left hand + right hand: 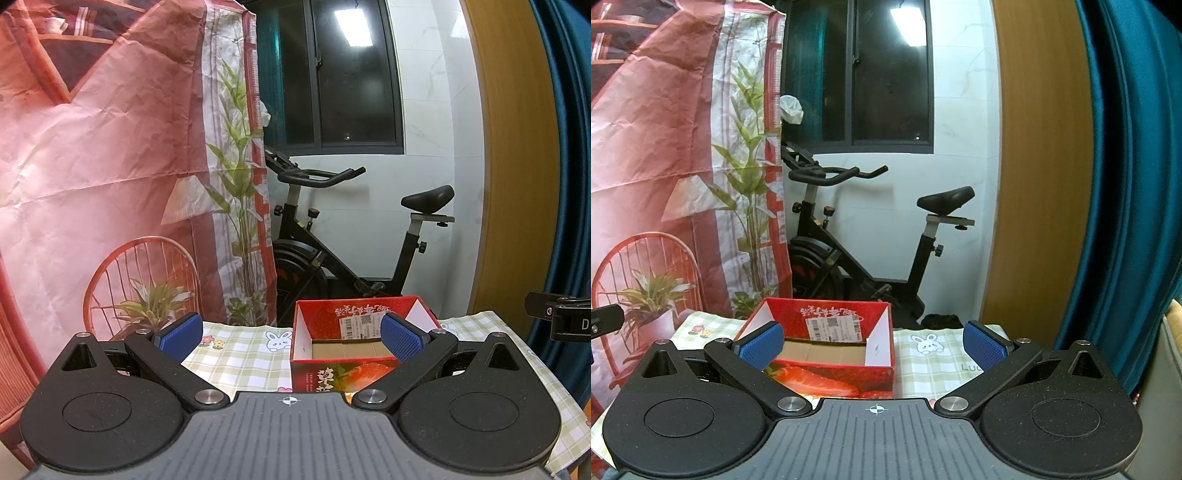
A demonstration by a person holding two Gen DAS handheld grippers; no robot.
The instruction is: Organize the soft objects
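Left claw (291, 338) spread wide, gripping nothing, blue pads (181, 334) apart. Red strawberry box (354, 339) sat open-topped ahead, right of claw centre, on checked bunny cloth covering surface (240, 354). Right claw (873, 345) likewise wide, empty; same box (827, 347) ahead, toward its left pad. Box interior showed bare cardboard. Exercise bike (871, 236) stood beyond surface.

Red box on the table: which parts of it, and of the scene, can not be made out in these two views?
- Red box, left wrist: the right finger hides its right inner corner.
- Right wrist: the left finger covers the near left corner.
- Shipping label: print too small.
- Tablecloth: near part hidden behind each gripper body; no soft objects visible.
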